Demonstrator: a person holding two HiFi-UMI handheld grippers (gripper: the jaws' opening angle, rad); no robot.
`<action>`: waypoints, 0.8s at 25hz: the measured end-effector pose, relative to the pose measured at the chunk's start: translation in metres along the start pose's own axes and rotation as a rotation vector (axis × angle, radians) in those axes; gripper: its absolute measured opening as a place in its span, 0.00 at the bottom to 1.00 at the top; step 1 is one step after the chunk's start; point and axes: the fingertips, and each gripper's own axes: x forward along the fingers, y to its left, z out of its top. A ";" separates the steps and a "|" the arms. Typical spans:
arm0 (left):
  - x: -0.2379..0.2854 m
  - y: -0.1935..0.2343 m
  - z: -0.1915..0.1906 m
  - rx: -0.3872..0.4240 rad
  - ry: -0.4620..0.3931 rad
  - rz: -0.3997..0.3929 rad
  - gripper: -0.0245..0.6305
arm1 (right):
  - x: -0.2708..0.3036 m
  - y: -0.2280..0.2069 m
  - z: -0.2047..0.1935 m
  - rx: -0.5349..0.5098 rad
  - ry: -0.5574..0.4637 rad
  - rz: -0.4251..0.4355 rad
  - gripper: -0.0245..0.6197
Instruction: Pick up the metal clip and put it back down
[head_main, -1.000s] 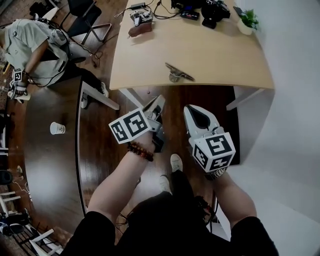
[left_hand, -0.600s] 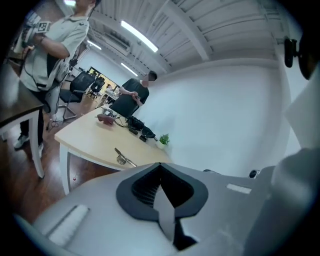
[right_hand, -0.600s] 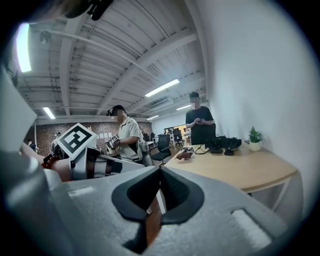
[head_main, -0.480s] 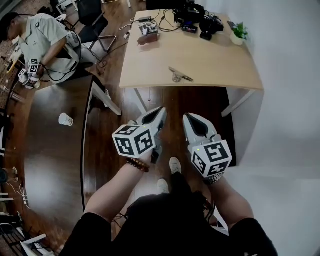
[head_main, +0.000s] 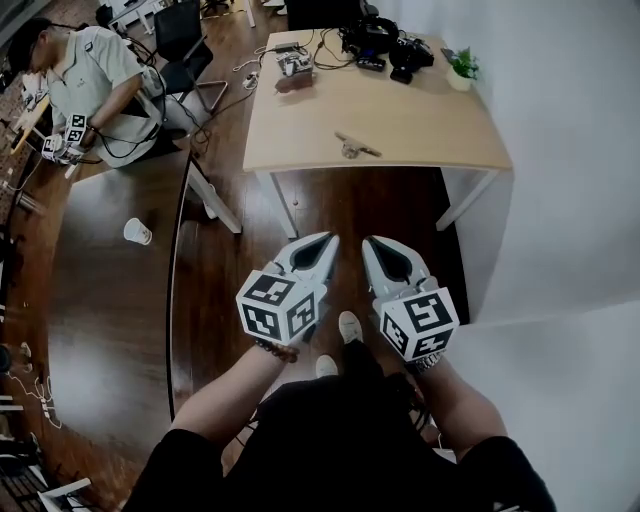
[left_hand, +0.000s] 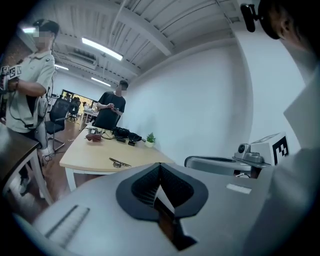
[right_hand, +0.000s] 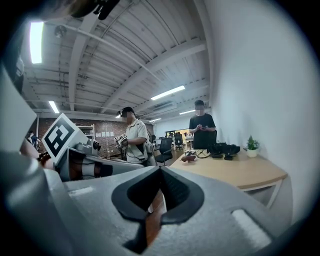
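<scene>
The metal clip (head_main: 352, 146) lies on the light wooden table (head_main: 420, 130), near its front edge; it also shows in the left gripper view as a thin dark clip (left_hand: 119, 162). Both grippers hang over the dark wood floor, well short of the table and apart from the clip. My left gripper (head_main: 324, 241) is shut with nothing in it, its tips meeting (left_hand: 160, 165). My right gripper (head_main: 372, 244) sits beside it, also shut and empty (right_hand: 160, 170). The right gripper view does not show the clip.
Cameras, cables and a small potted plant (head_main: 460, 68) crowd the table's far end. A dark round table (head_main: 100, 320) with a paper cup (head_main: 137, 231) fills the left. A seated person (head_main: 90, 70) is at upper left, another person (left_hand: 111, 107) stands behind the table, a white wall (head_main: 570, 150) runs on the right.
The table and clip have slid farther away in the head view. Both grippers have drawn lower and closer together, and both stay shut.
</scene>
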 end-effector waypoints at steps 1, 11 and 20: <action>-0.004 -0.003 0.000 0.006 -0.003 -0.003 0.06 | -0.003 0.003 0.000 -0.002 -0.001 -0.002 0.02; -0.022 -0.014 0.006 0.049 -0.034 -0.003 0.06 | -0.017 0.019 0.005 -0.021 -0.015 -0.008 0.03; -0.024 -0.022 0.002 0.054 -0.032 -0.012 0.06 | -0.023 0.023 0.007 -0.035 -0.018 -0.011 0.03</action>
